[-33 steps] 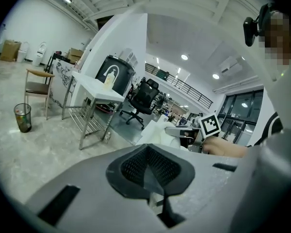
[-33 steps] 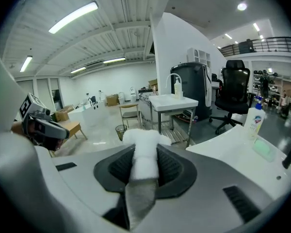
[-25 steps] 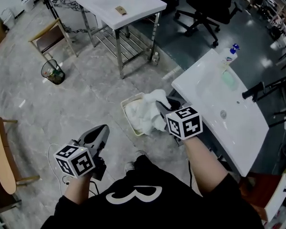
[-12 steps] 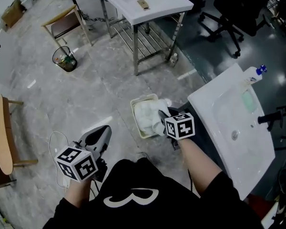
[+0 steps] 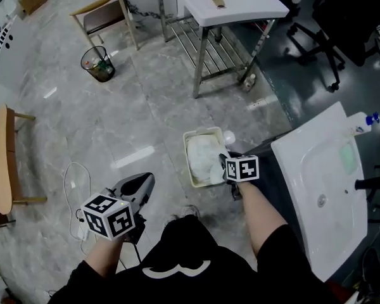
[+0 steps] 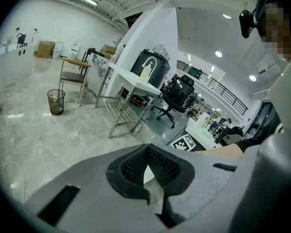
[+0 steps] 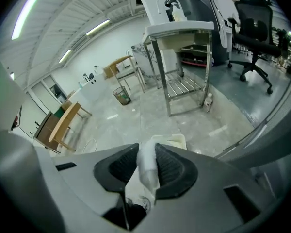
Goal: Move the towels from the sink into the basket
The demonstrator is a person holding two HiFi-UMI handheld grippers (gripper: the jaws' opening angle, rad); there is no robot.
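Right gripper [image 5: 222, 170] low over near edge of basket [image 5: 189, 164], which stands on floor [image 5: 114, 125] just beside sink [image 5: 301, 170]. Fingers clenched on fold of white towel [image 7: 146, 169]; pinched fold stands up between pads, rest drapes down into basket. More white cloth [image 5: 202, 152] piled inside basket. Left gripper [image 5: 143, 183] well apart at left, above floor, fingers closed against each other.

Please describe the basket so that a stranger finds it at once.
Start at the white sink on the right; on the floor just left of it stands the basket. It is cream, rectangular and full of white towels, unlike the round dark bin farther off.
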